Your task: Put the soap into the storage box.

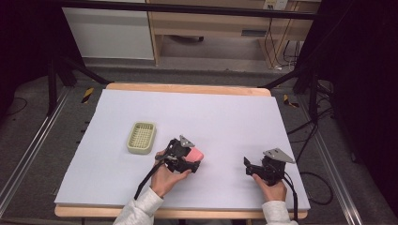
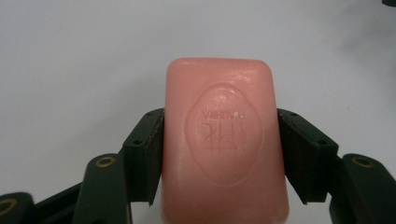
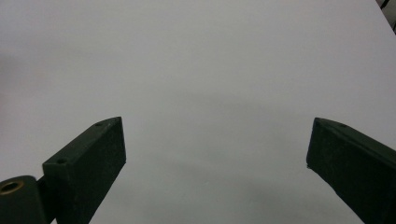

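A pink bar of soap (image 2: 224, 140) with an embossed oval stamp sits between the two black jaws of my left gripper (image 2: 219, 154), which press on its long sides. From the high view the left gripper (image 1: 195, 159) holds the soap (image 1: 195, 154) near the middle of the table, right of a pale green slotted soap dish (image 1: 141, 137). My right gripper (image 1: 247, 165) rests near the front right of the table. Its jaws stand wide apart over bare white surface (image 3: 215, 149), with nothing between them.
A white sheet (image 1: 211, 117) covers the wooden table. Black frame legs and cables (image 1: 305, 140) lie on the floor to the right, and a metal rail (image 1: 28, 154) runs along the left.
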